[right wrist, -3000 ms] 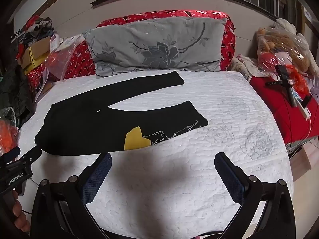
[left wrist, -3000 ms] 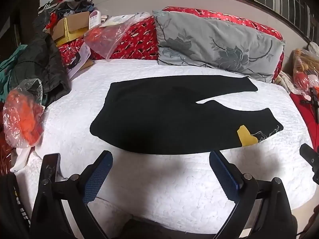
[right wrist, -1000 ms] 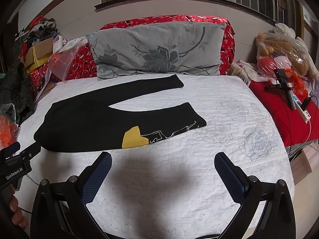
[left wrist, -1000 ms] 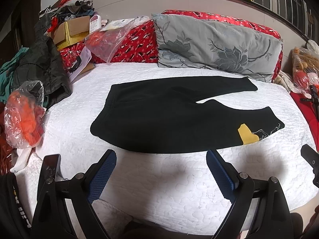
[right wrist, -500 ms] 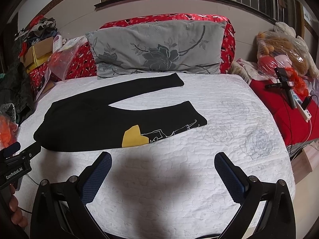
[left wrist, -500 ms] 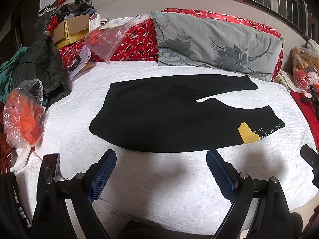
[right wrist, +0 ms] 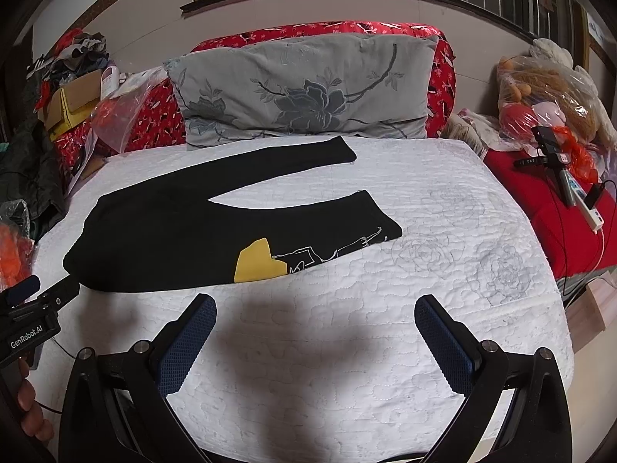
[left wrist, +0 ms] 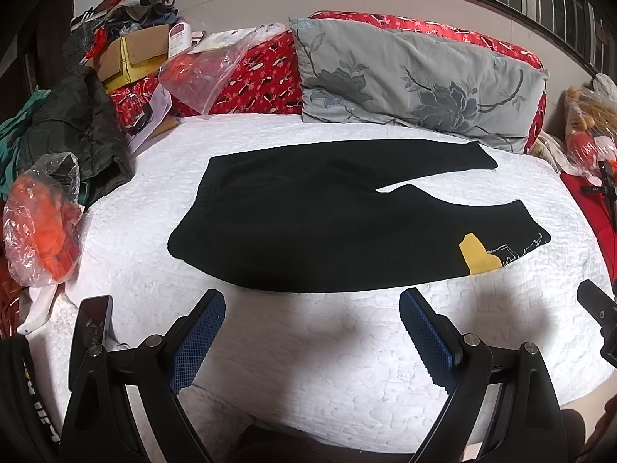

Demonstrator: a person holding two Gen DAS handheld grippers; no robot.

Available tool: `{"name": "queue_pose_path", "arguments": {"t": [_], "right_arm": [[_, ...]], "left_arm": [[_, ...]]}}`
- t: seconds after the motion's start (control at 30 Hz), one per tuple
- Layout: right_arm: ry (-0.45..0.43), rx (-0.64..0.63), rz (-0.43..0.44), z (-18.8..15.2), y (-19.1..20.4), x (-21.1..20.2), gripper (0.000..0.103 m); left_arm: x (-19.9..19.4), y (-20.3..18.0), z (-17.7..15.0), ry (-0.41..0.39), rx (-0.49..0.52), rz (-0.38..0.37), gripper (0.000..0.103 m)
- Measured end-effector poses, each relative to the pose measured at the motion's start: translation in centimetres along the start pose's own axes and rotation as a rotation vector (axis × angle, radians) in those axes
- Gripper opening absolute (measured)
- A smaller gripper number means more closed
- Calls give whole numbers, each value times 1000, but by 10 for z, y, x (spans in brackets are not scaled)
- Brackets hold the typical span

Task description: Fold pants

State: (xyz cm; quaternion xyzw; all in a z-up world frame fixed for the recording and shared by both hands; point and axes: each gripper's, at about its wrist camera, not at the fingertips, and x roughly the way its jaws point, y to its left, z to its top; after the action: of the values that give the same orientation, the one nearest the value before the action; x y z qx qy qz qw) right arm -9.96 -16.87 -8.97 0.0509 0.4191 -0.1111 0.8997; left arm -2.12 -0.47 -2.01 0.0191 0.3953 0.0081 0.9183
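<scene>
White quilted bed (left wrist: 347,366) fills the view beneath both claws. Black pants (left wrist: 327,223) lie flat on it, unfolded, legs spread, just ahead of left claw (left wrist: 312,332), ahead-left of right claw (right wrist: 314,332). Grey floral pillow (right wrist: 308,92) beyond. Both claws spread wide, empty.
</scene>
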Motion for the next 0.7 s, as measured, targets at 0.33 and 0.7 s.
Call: {"name": "queue_pose_path", "arguments": {"t": [0.33, 0.7], "right_arm": [[7, 3, 0, -1, -1, 4, 103], [15, 10, 0, -3, -2, 7, 103]], "left_arm": [[2, -1, 1, 7, 2, -5, 92], [4, -1, 0, 17, 6, -6, 93]]}}
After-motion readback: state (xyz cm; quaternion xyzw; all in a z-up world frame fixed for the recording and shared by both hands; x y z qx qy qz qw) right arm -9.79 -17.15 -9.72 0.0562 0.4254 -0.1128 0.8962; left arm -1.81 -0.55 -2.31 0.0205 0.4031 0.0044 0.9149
